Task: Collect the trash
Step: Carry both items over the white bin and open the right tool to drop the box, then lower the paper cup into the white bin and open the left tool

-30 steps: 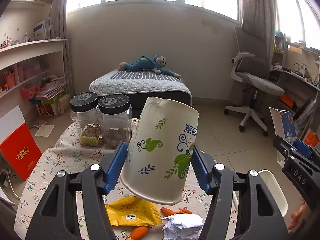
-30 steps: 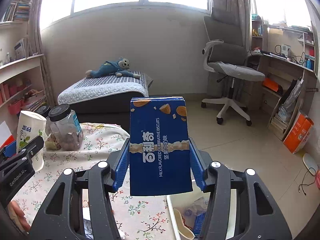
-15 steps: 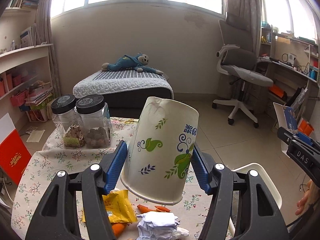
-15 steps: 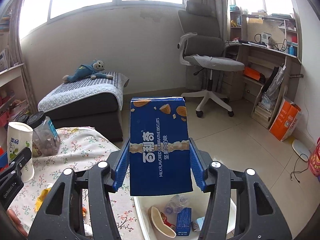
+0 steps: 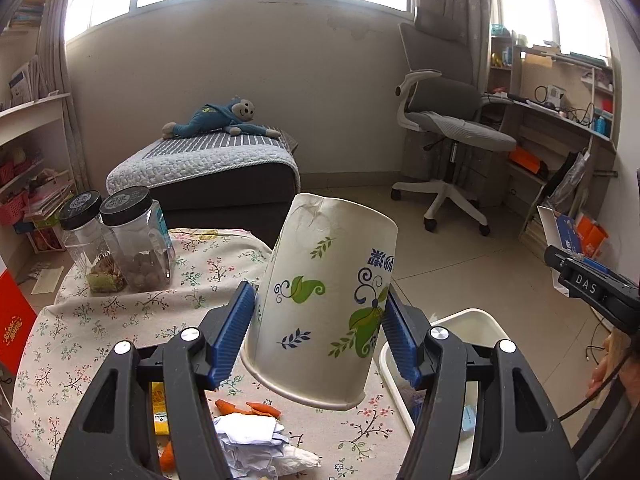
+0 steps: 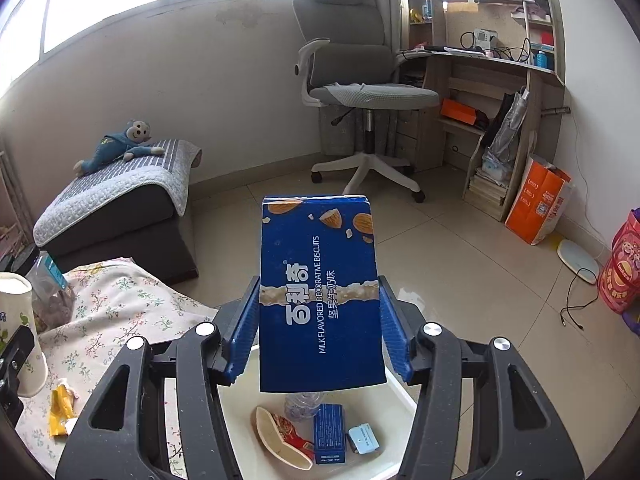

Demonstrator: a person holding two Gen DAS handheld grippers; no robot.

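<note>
Left wrist view, L to R: two clear jars [image 5: 132, 240] w/ black lids stand side by side at the far-left part of the floral tablecloth [image 5: 120, 320]. Below them, near the frame bottom, loose trash on the cloth: a yellow wrapper [image 5: 160, 408], mostly hidden behind the gripper's left finger, orange scraps [image 5: 248, 408], and a crumpled white paper wad [image 5: 252, 440].

Centre: left gripper [image 5: 318, 336] is clamped on a paper cup [image 5: 324, 304], white w/ green leaf and blue print. Cup sits upside down and tilted, wide rim toward the camera, base away and dented. Blue pads press its sides low on the wall, near the rim. Cup is held up off the table, over the table's right edge.

Just R of the table: white bin [image 5: 476, 320], rim showing behind the gripper's right finger. Far R edge: part of the right gripper's black body and a bit of a hand [image 5: 608, 364].

Right wrist view, L to R: the cup [image 6: 18, 328] shows again at the left edge, over the cloth [image 6: 120, 312]; the yellow wrapper [image 6: 60, 412] lies below it.

Centre: right gripper [image 6: 320, 332] is clenched on a blue biscuit box [image 6: 320, 296], standing upright btwn the pads, gripped on both narrow sides at its lower half. Box hangs directly over the bin [image 6: 256, 440].

In the bin, below the box: a flattened cup or bowl w/ red print [image 6: 280, 436], a clear plastic bottle [image 6: 300, 404] partly hidden by the box, a small blue box [image 6: 329, 432], and a small pale-blue pack [image 6: 363, 438].
</note>
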